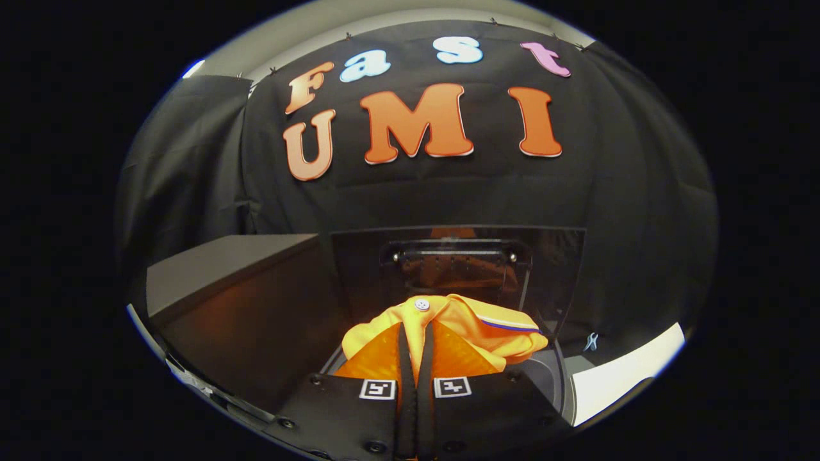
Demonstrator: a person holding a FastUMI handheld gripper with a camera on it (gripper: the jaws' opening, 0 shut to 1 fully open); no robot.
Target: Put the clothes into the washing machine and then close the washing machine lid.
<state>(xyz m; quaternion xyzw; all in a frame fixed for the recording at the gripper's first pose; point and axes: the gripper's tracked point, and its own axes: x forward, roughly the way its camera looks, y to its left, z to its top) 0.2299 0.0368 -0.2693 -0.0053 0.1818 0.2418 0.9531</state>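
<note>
my gripper point(415, 346) has its fingers pinched together on soft yellow cloth, a shirt point(474, 330) of smooth knit with a small glossy plastic button point(421, 304) at twelve o'clock from my fingertips. the washing machine lid point(455, 262), standing open beyond the shirt, looks like dark glossy plastic or glass and mirrors an orange glow. at ten o'clock the dark cabinet point(237, 301) has a matt, smooth top. the wall behind is matt black cloth, creased. at four o'clock lies a smooth white surface point(624, 371).
</note>
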